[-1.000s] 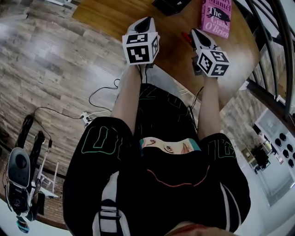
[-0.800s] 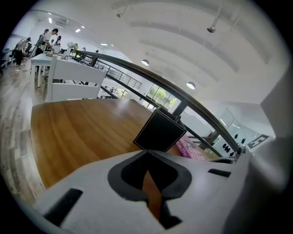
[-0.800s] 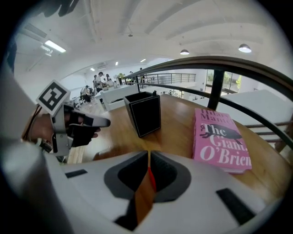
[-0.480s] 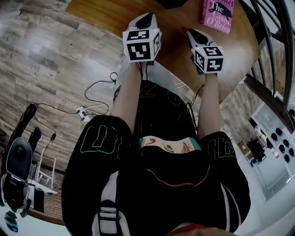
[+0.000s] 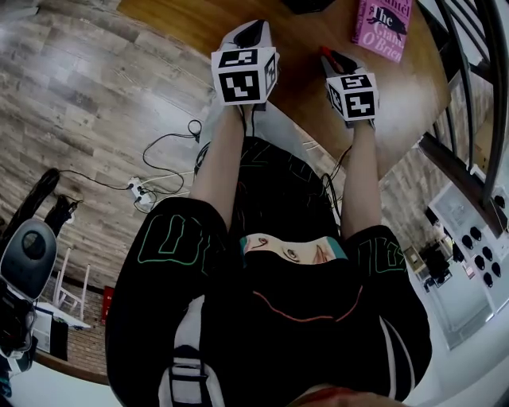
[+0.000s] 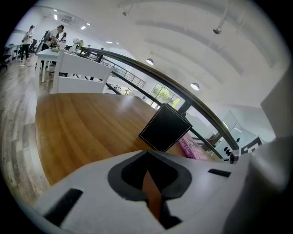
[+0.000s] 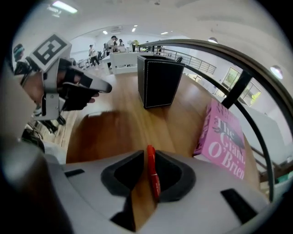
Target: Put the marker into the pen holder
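marker (image 7: 152, 176) in right gripper (image 7: 146, 157), holder (image 7: 160, 82) apart

Wood-plank floor (image 5: 95, 103), round wooden table (image 5: 183, 24), dark curved railing (image 6: 210, 116), white ceiling (image 6: 183, 41) with round lights (image 6: 195, 86)

Head view steeply down over table (image 5: 298, 79), both gripper views forward, sharing pen holder (image 6: 165, 128)

Person is wearing a black short-sleeved T-shirt (image 5: 270, 334): green outline lettering (image 5: 167, 238) running over both sleeves, a teal-and-pink graphic print (image 5: 293, 250) and a thin red line crossing the chest. Left tongs (image 5: 253, 32) and right tongs (image 5: 334, 57) are showing white bodies with dark grey notched pads (image 6: 130, 172). Each is carrying a white cube with black square markers (image 5: 242, 75).
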`<state>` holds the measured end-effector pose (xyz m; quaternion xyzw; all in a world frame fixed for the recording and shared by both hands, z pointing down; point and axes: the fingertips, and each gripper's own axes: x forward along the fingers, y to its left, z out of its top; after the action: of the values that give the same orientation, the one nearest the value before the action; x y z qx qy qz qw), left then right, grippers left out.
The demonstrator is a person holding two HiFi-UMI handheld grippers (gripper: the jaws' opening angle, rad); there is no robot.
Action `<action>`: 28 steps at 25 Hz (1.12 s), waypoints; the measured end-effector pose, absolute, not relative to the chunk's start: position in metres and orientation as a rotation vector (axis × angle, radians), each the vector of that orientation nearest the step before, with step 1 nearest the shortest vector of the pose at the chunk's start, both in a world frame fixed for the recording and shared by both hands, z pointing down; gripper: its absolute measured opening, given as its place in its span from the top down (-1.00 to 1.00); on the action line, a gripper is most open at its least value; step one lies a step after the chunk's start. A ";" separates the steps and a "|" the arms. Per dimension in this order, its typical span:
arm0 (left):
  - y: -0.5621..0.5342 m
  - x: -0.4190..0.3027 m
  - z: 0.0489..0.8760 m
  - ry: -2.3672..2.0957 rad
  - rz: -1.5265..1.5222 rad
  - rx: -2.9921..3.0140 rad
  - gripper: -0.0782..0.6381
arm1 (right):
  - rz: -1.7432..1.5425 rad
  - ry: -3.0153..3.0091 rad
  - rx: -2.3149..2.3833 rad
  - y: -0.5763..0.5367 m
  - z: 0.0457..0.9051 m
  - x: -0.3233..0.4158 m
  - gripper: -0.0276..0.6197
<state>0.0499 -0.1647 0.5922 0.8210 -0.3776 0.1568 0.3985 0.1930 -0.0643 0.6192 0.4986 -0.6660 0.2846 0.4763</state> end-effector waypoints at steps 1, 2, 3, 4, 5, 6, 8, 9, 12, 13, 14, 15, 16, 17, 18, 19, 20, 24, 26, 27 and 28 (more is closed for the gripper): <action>-0.165 0.049 0.593 -0.959 0.397 2.076 0.76 | 0.664 -1.604 1.180 -0.064 0.621 0.193 0.66; -0.166 0.047 0.593 -0.963 0.397 2.074 0.76 | 0.632 -1.583 1.135 -0.065 0.623 0.191 0.66; -0.167 0.045 0.594 -0.967 0.398 2.072 0.76 | 0.608 -1.567 1.090 -0.066 0.624 0.189 0.66; -0.167 0.044 0.594 -0.971 0.398 2.070 0.76 | 0.590 -1.555 1.050 -0.068 0.625 0.186 0.65; -0.167 0.042 0.594 -0.974 0.396 2.068 0.76 | 0.575 -1.545 1.017 -0.069 0.625 0.185 0.65; -0.167 0.042 0.594 -0.974 0.394 2.068 0.76 | 0.565 -1.536 0.992 -0.071 0.626 0.183 0.65; -0.167 0.042 0.593 -0.976 0.390 2.070 0.76 | 0.556 -1.523 0.962 -0.072 0.626 0.182 0.65; -0.168 0.042 0.593 -0.977 0.389 2.070 0.76 | 0.557 -1.520 0.952 -0.072 0.627 0.182 0.65; -0.170 0.041 0.592 -0.982 0.386 2.070 0.76 | 0.587 -1.529 0.946 -0.071 0.628 0.181 0.68; -0.171 0.041 0.592 -0.984 0.385 2.070 0.76 | 0.604 -1.536 0.952 -0.071 0.630 0.181 0.69; -0.171 0.040 0.592 -0.986 0.385 2.071 0.76 | 0.621 -1.542 0.959 -0.071 0.631 0.180 0.69; -0.172 0.039 0.591 -0.987 0.385 2.073 0.76 | 0.638 -1.546 0.967 -0.070 0.632 0.180 0.70; -0.173 0.039 0.591 -0.988 0.384 2.075 0.76 | 0.652 -1.549 0.974 -0.070 0.632 0.179 0.72; -0.173 0.039 0.590 -0.989 0.384 2.078 0.76 | 0.659 -1.550 0.976 -0.069 0.633 0.178 0.74; -0.173 0.039 0.589 -0.990 0.383 2.081 0.76 | 0.661 -1.549 0.976 -0.069 0.633 0.178 0.74; -0.174 0.039 0.588 -0.991 0.382 2.085 0.76 | 0.658 -1.547 0.974 -0.069 0.633 0.178 0.74; -0.175 0.040 0.586 -0.994 0.380 2.090 0.76 | 0.651 -1.545 0.968 -0.068 0.633 0.179 0.74; -0.178 0.039 0.575 -1.008 0.372 2.110 0.76 | 0.625 -1.548 0.954 -0.067 0.628 0.178 0.76; -0.176 0.037 0.568 -1.012 0.366 2.117 0.76 | 0.646 -1.577 0.997 -0.065 0.623 0.176 0.76; -0.175 0.035 0.565 -1.013 0.363 2.122 0.76 | 0.654 -1.593 1.021 -0.066 0.620 0.176 0.76; -0.175 0.035 0.562 -1.015 0.361 2.127 0.76 | 0.661 -1.607 1.046 -0.067 0.617 0.175 0.76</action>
<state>0.0346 -0.1749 0.5617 0.8290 -0.3955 0.1408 0.3695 0.1755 -0.0672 0.6171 0.4377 -0.6728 0.2767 0.5283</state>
